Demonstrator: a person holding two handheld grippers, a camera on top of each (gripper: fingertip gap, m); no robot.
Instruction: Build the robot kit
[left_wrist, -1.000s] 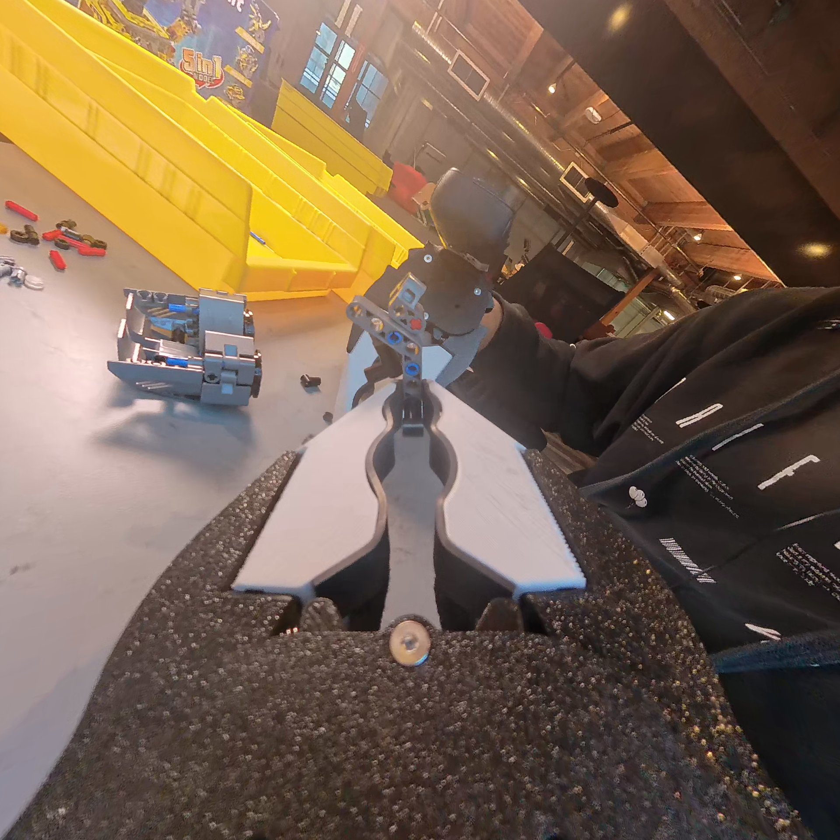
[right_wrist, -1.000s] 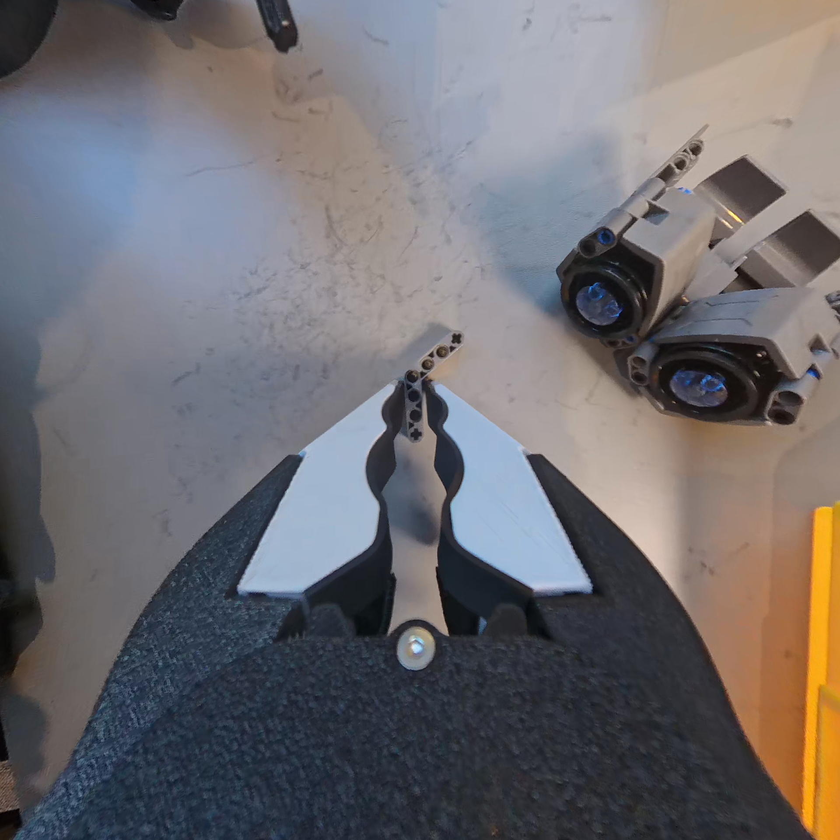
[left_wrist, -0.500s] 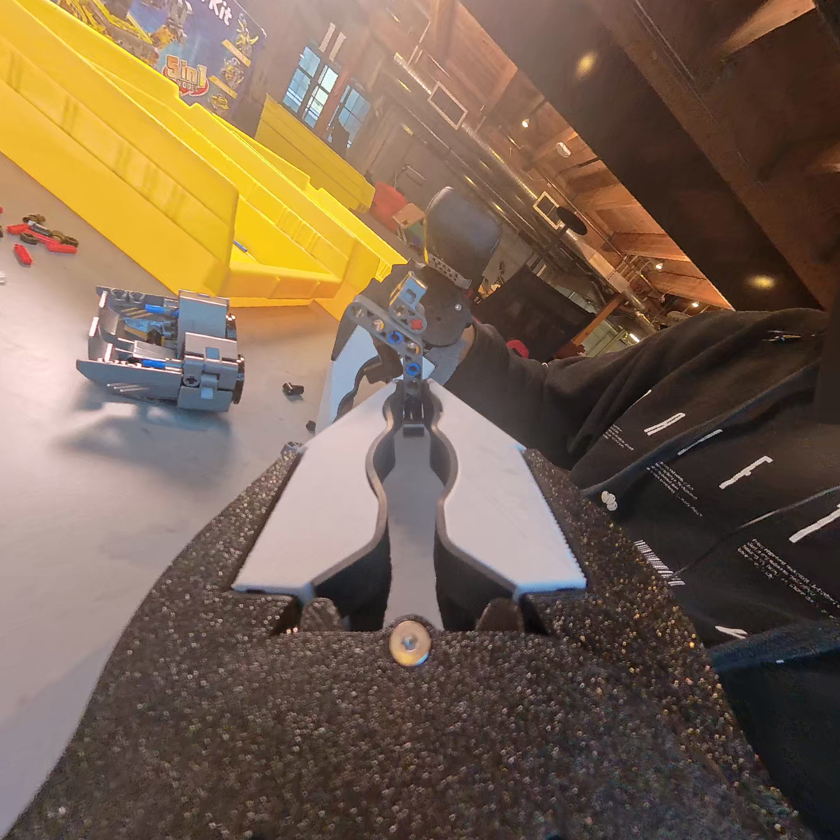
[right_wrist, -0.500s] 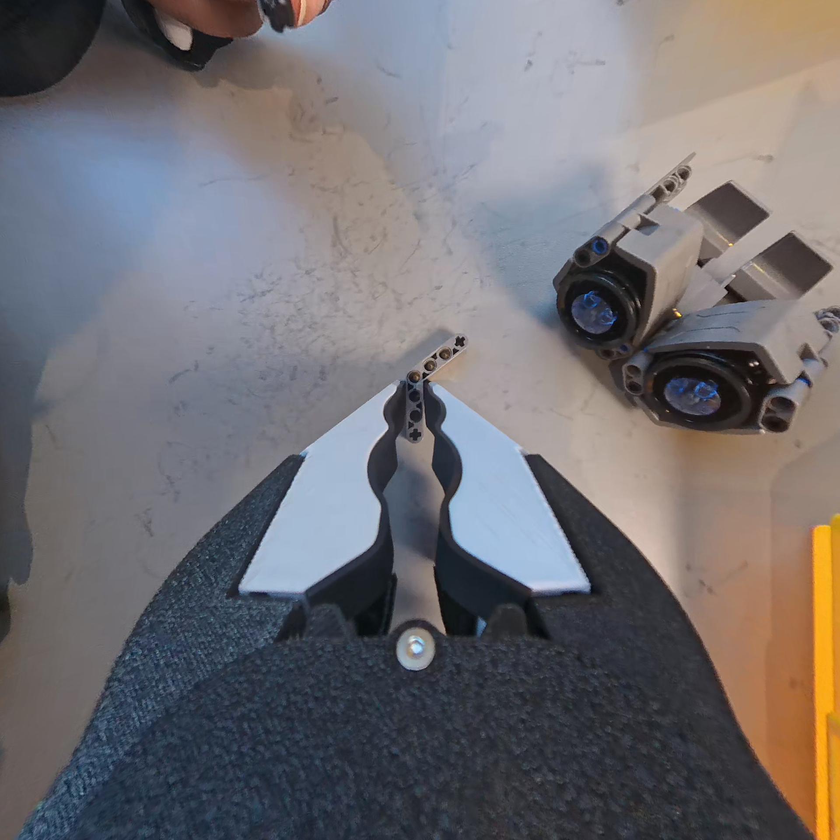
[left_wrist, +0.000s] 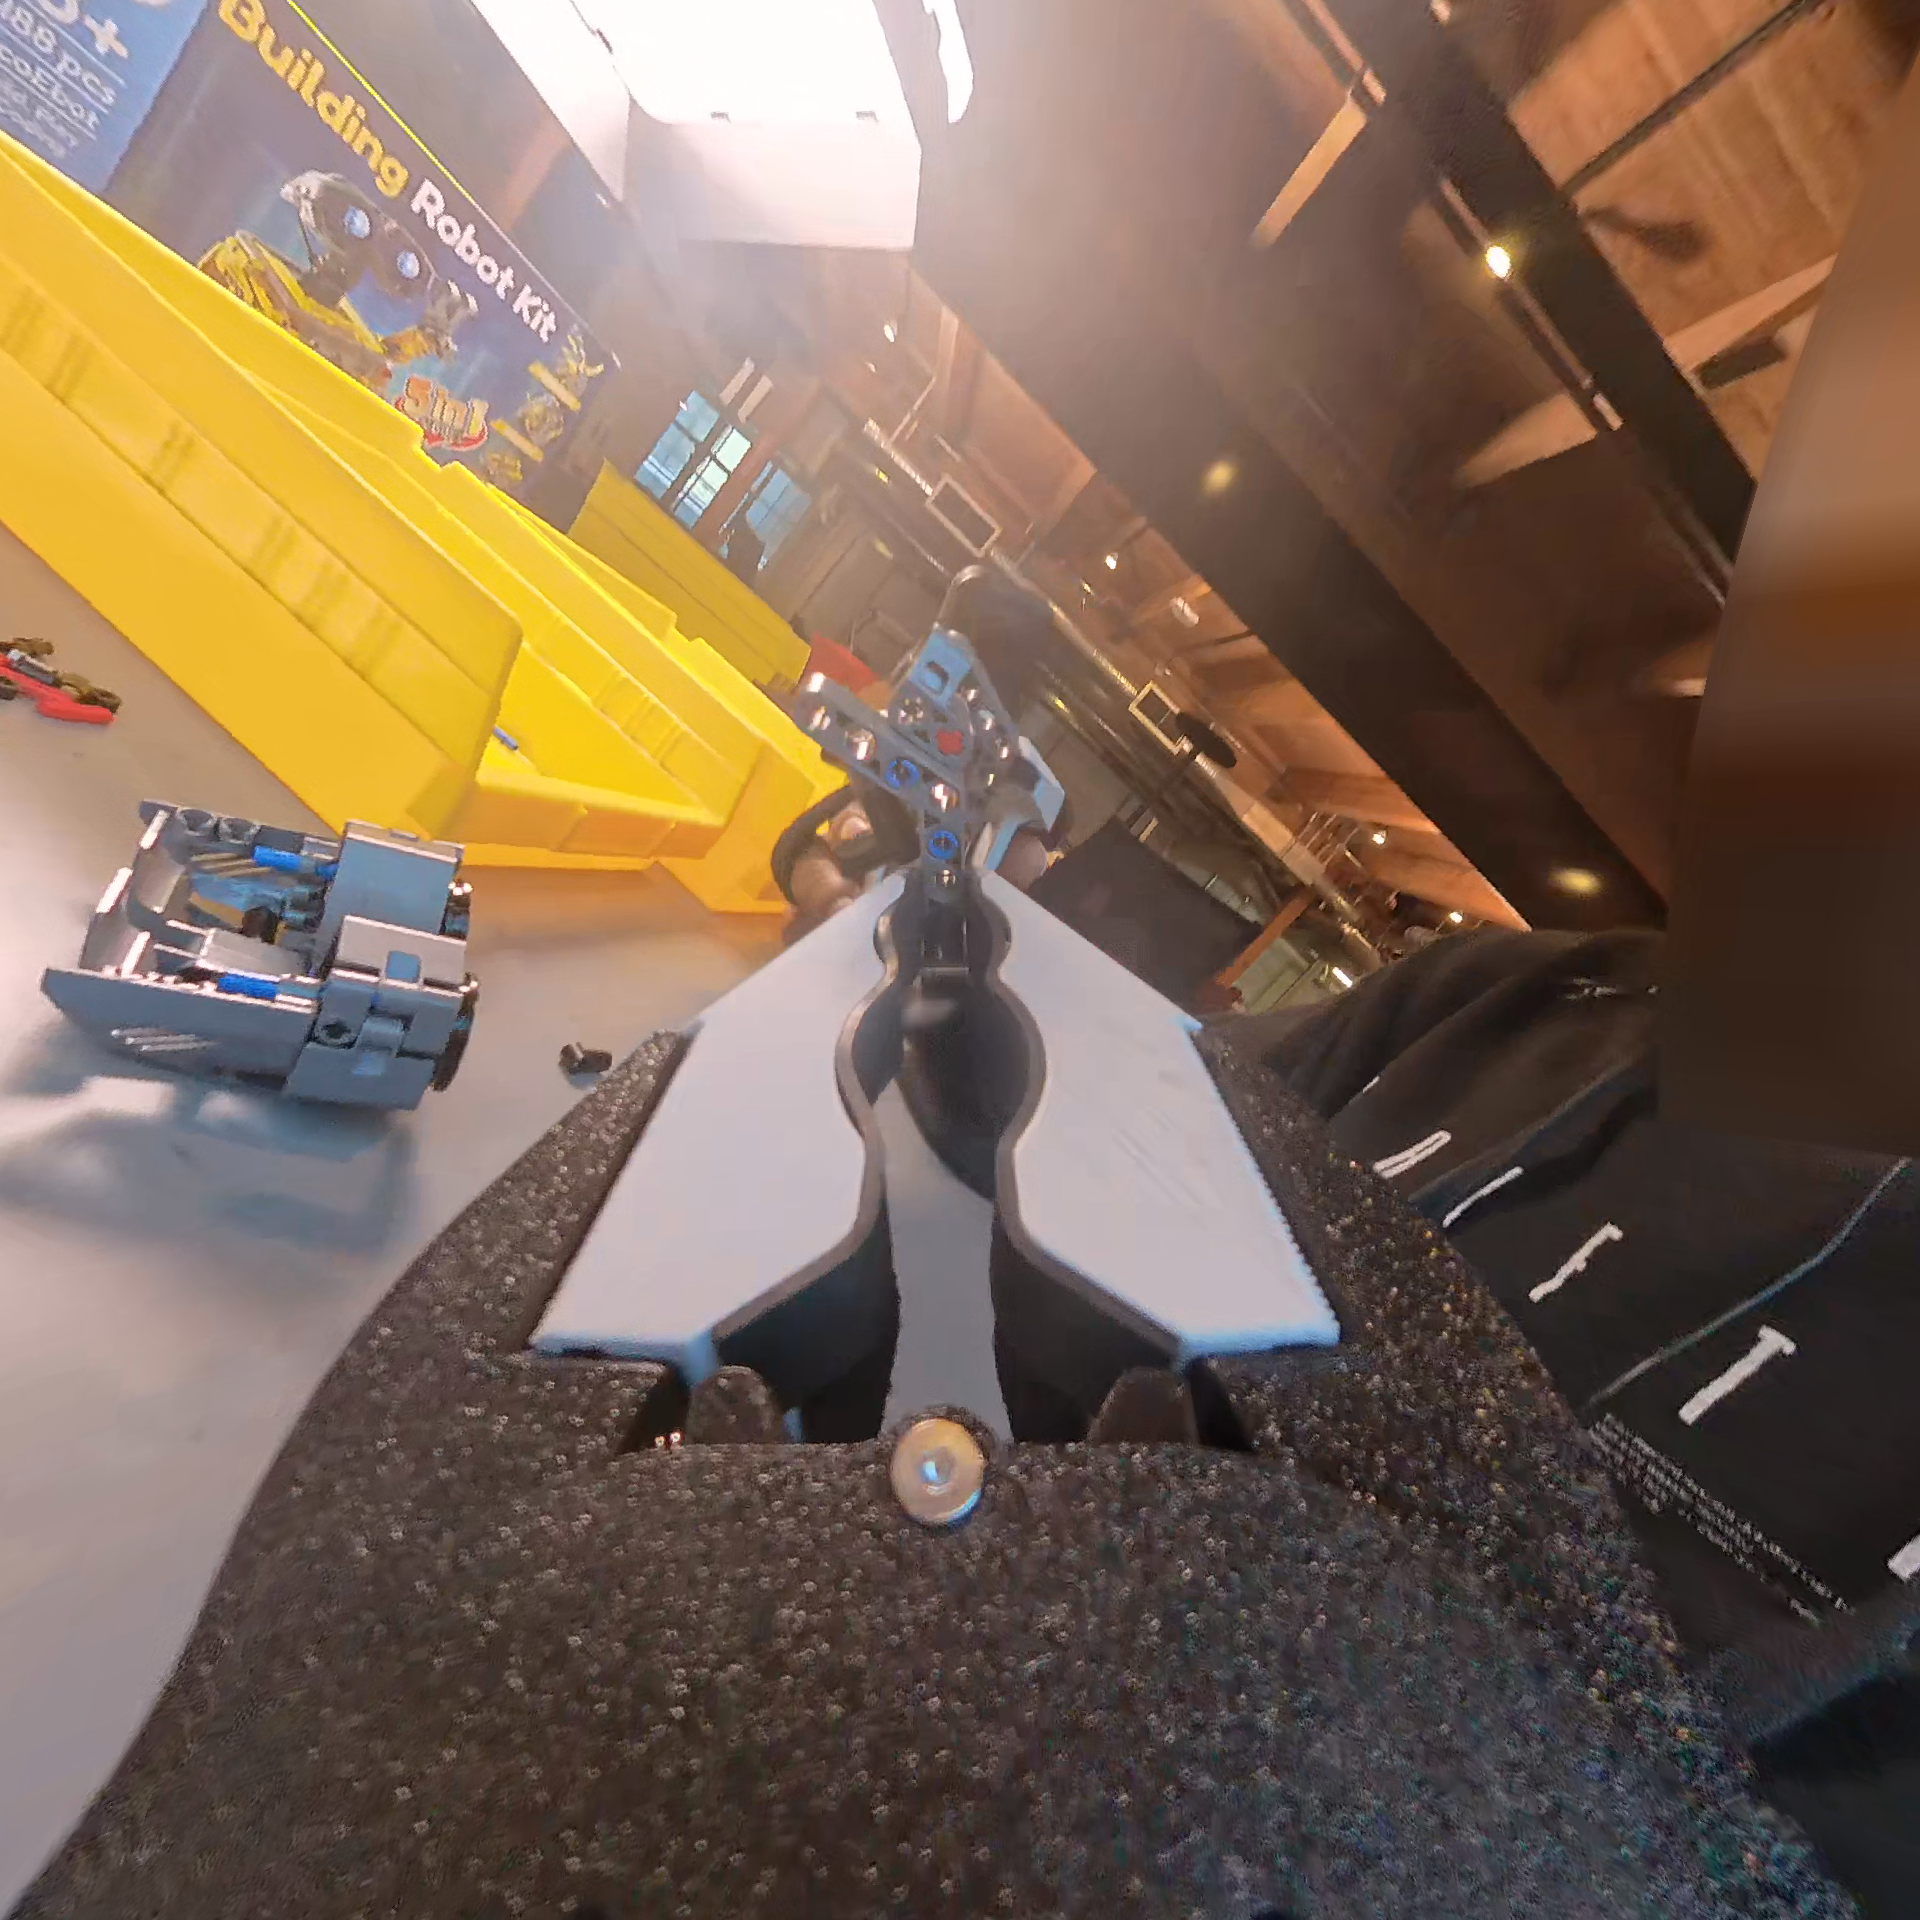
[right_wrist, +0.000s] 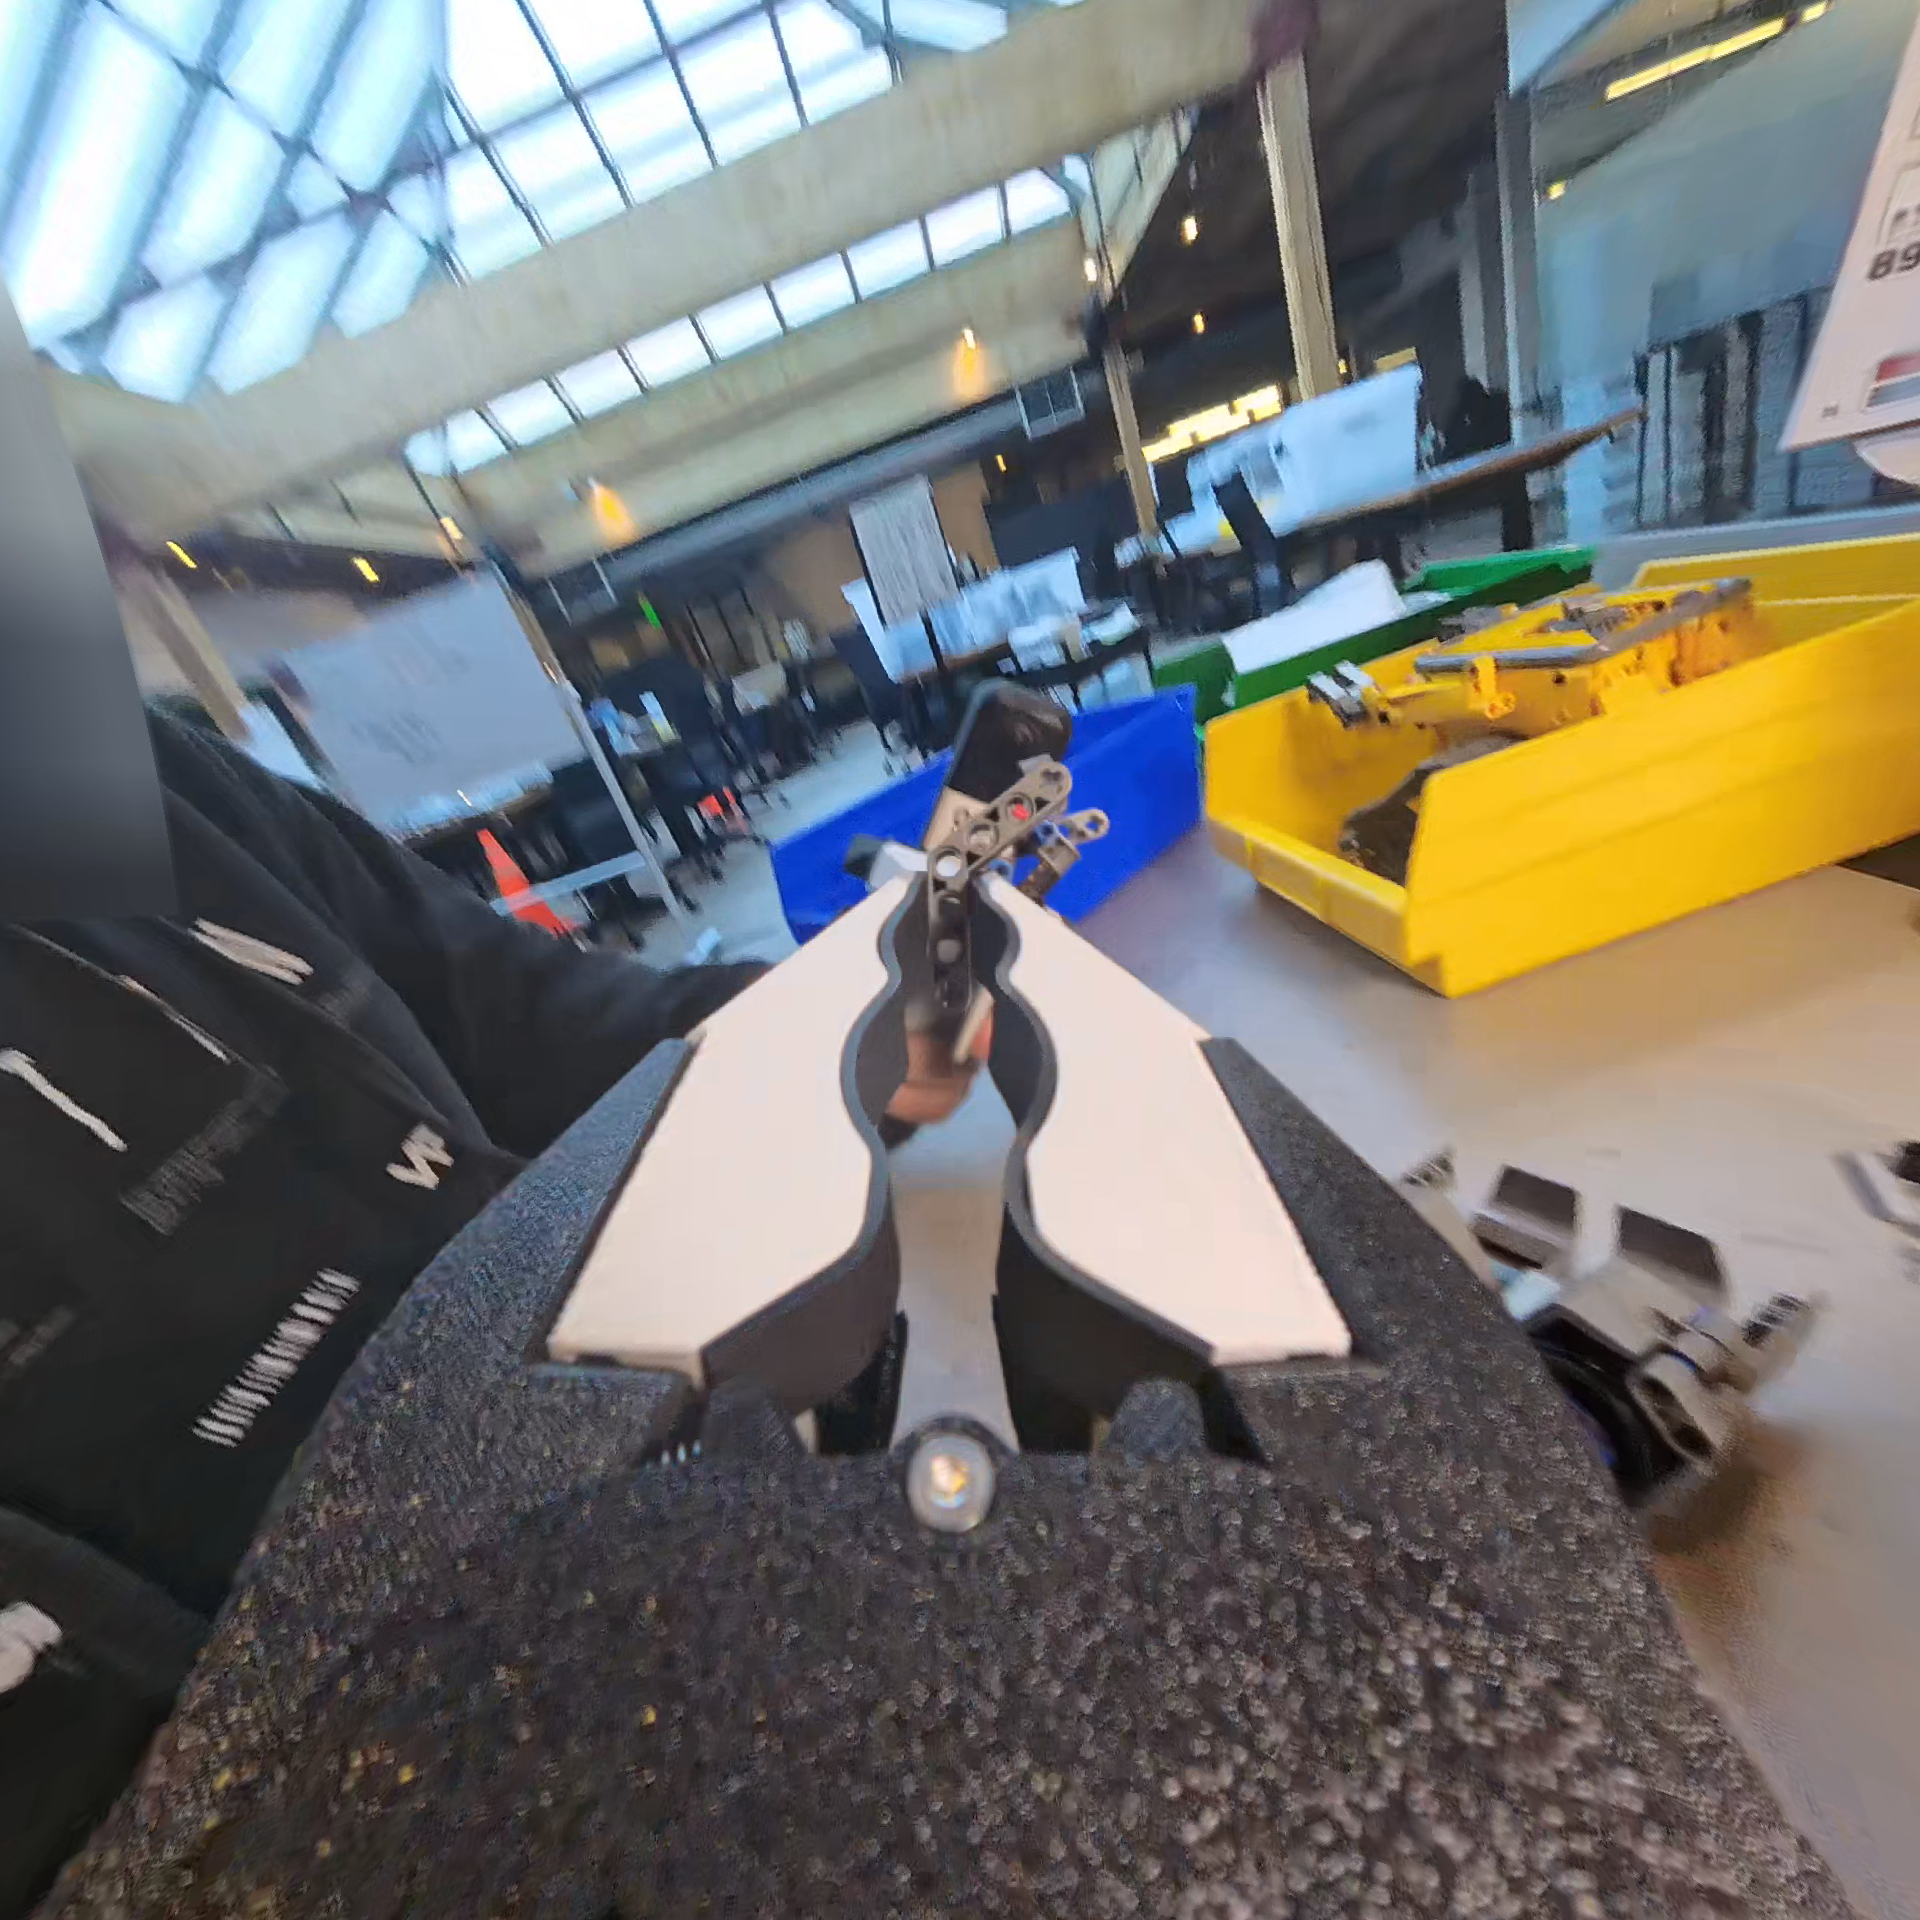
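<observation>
1. The grey table (left_wrist: 156, 1299) is carrying a grey block assembly with blue pins (left_wrist: 270, 966), lying to the left of the left gripper (left_wrist: 940, 883). A small black piece (left_wrist: 584, 1058) is sitting just beside that assembly.
2. A row of yellow bins (left_wrist: 312, 582) is standing behind the assembly, with a printed kit box (left_wrist: 343, 260) leaning behind the bins and red loose pieces (left_wrist: 52, 686) lying at the far left.
3. In the right wrist view, a yellow bin holding a yellow model (right_wrist: 1558, 769) is standing on the right, and a blue bin (right_wrist: 1122, 800) is standing beyond the right gripper (right_wrist: 951, 894).
4. A person's black sleeve (right_wrist: 416, 966) is filling the left side of that view.
5. The left gripper is clamping a grey beam cluster with blue and red pins (left_wrist: 914, 748), raised above the table, its long axis pointing up and away from the fingers.
6. The right gripper is clamping a dark angled beam (right_wrist: 951, 925), its shank running along the fingers and its upper arm bending to the right.
7. The two held parts are meeting just ahead of the tips; whether they are joined cannot be determined.
</observation>
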